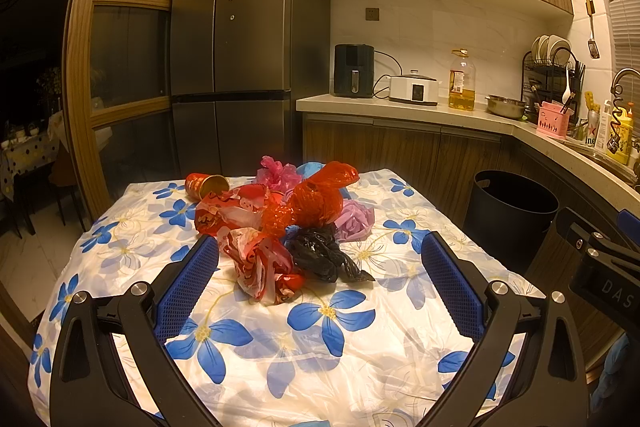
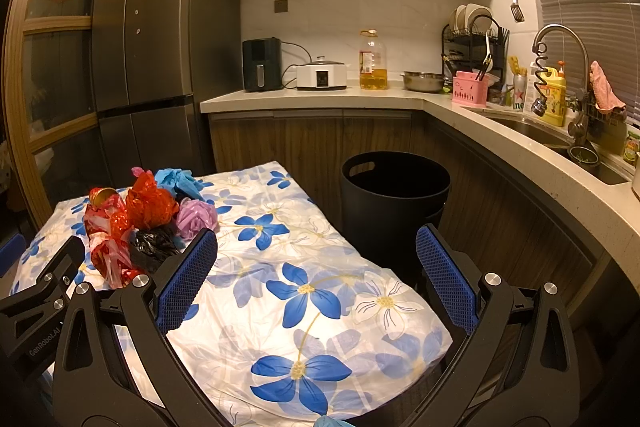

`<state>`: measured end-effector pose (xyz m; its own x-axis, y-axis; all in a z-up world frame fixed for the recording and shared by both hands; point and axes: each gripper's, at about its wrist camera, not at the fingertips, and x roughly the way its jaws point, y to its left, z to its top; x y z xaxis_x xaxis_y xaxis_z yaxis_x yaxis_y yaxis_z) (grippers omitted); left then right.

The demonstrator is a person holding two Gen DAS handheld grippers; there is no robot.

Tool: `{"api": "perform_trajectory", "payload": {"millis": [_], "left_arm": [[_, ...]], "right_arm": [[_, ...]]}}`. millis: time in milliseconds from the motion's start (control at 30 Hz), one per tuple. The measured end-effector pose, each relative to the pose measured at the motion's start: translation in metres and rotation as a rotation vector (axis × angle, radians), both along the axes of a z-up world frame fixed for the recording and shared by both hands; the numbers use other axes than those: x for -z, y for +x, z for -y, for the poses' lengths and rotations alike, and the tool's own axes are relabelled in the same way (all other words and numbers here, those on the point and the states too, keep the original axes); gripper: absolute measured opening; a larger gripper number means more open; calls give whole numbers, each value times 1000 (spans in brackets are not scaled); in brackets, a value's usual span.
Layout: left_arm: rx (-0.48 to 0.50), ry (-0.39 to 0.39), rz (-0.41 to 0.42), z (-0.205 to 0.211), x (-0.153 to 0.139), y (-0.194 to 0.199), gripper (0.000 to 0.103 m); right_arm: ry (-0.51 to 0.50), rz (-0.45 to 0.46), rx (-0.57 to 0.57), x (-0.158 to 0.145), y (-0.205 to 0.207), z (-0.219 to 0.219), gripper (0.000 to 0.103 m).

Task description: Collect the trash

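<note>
**Trash piled on table, both grippers spread**

Trash pile point(image 1: 280, 223) of crumpled plastic bags and a tipped paper cup point(image 1: 206, 185) lies mid-table point(image 1: 360, 347). Left gripper point(image 1: 320, 267) hovers spread wide before the pile, empty. Right gripper point(image 2: 316, 263) hovers spread, empty, facing the black bin point(image 2: 394, 203) beside the table.

Black tool point(image 1: 320, 267) arms, blue textured pads point(image 1: 192, 283), silver screws.
</note>
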<state>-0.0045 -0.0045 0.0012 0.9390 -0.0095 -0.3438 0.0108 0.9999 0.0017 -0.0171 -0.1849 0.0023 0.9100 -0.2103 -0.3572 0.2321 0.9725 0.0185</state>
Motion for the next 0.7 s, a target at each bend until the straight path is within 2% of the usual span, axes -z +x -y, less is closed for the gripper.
{"api": "perform_trajectory", "payload": {"millis": [700], "left_arm": [[-6, -5, -4, -1, 9, 4, 98]], "right_arm": [[1, -3, -1, 5, 1, 1, 98]]}}
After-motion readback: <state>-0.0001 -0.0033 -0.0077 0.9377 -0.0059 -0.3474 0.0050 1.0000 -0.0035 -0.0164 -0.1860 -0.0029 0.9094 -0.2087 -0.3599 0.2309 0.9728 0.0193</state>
